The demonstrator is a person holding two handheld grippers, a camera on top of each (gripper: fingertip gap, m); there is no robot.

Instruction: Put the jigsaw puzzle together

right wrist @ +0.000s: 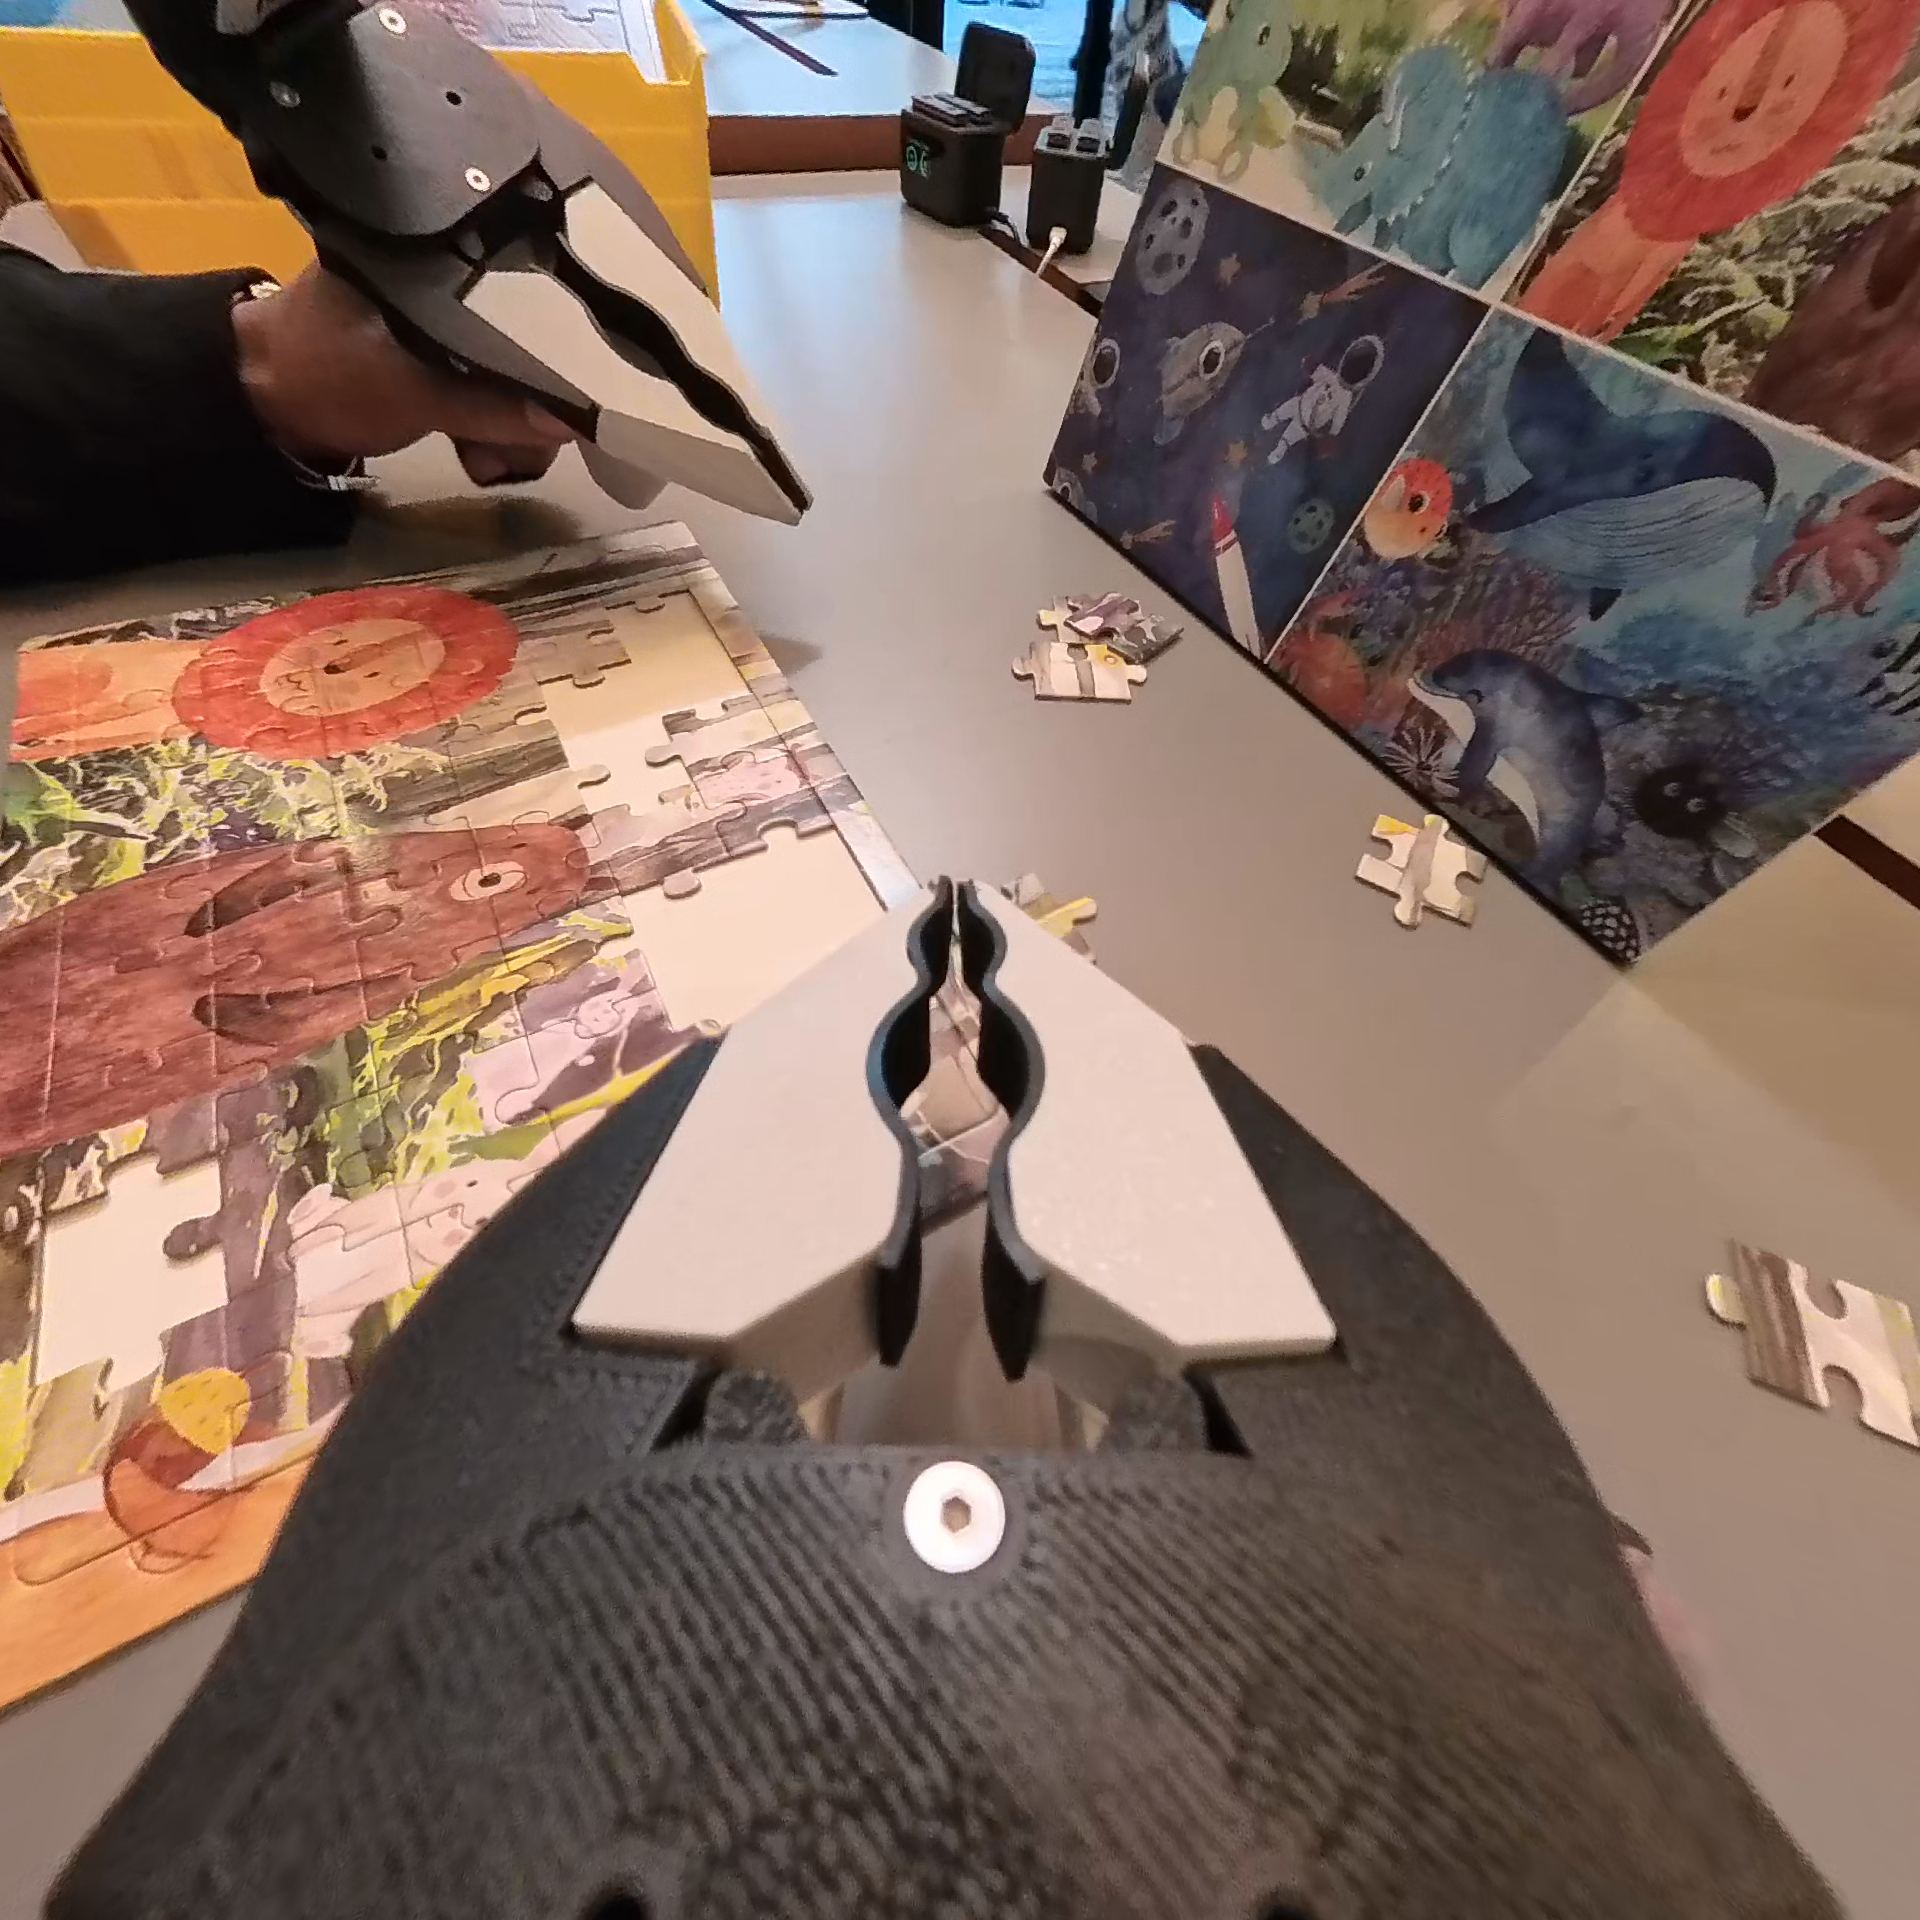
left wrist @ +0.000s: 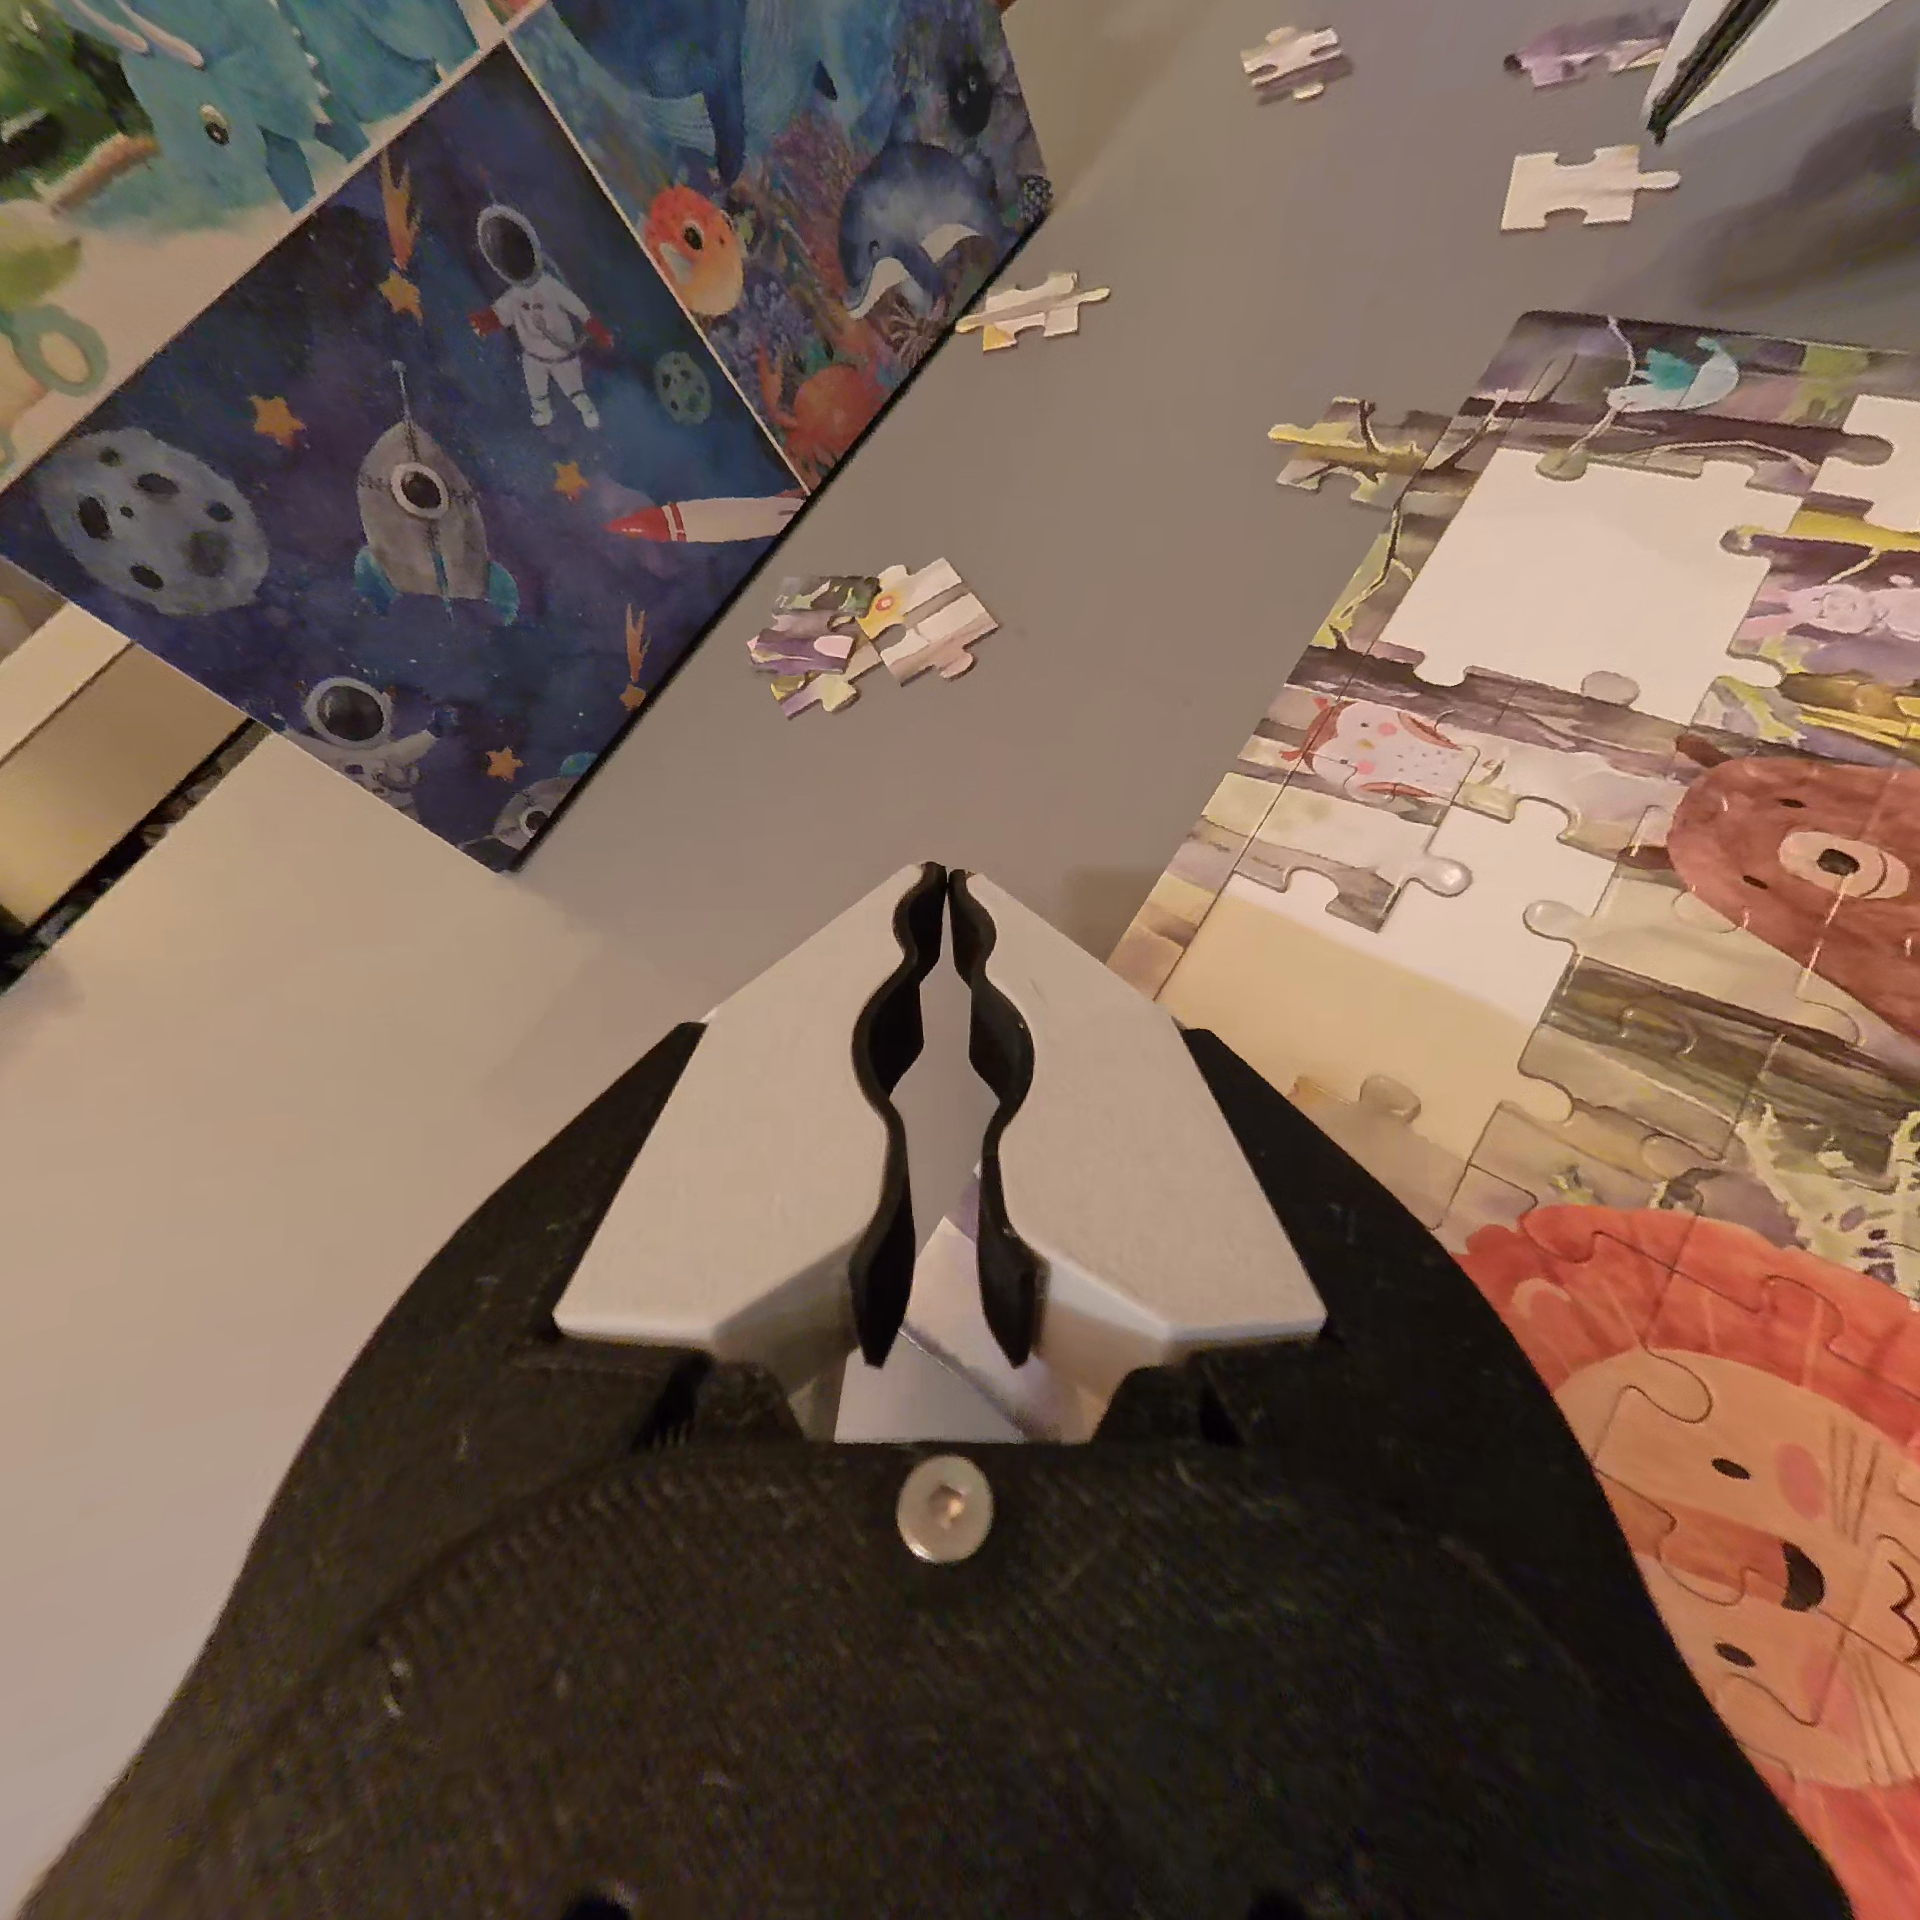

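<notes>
The partly built animal puzzle (left wrist: pixel 1558 935) lies flat on the grey table, with a lion, a bear and several white gaps; it also shows in the right wrist view (right wrist: pixel 312 831). My left gripper (left wrist: pixel 948 873) is shut and empty, held above the table left of the puzzle, and it also appears in the right wrist view (right wrist: pixel 790 504). My right gripper (right wrist: pixel 956 888) is shut and empty over the puzzle's right edge. A loose piece (right wrist: pixel 1049 914) lies just beyond its tips, beside the puzzle's corner (left wrist: pixel 1351 452). Other loose pieces (left wrist: pixel 873 639) (right wrist: pixel 1101 644) lie on the table.
The puzzle box (left wrist: pixel 364 468) (right wrist: pixel 1455 520) stands along the table's far side. Single pieces lie near it (right wrist: pixel 1418 868) and to my right (right wrist: pixel 1818 1361). A yellow bin (right wrist: pixel 104 135) and black devices (right wrist: pixel 951 156) stand at the back. A person's hand (right wrist: pixel 343 384) holds the left gripper. My right fingertips sit around 20 cm from my left ones.
</notes>
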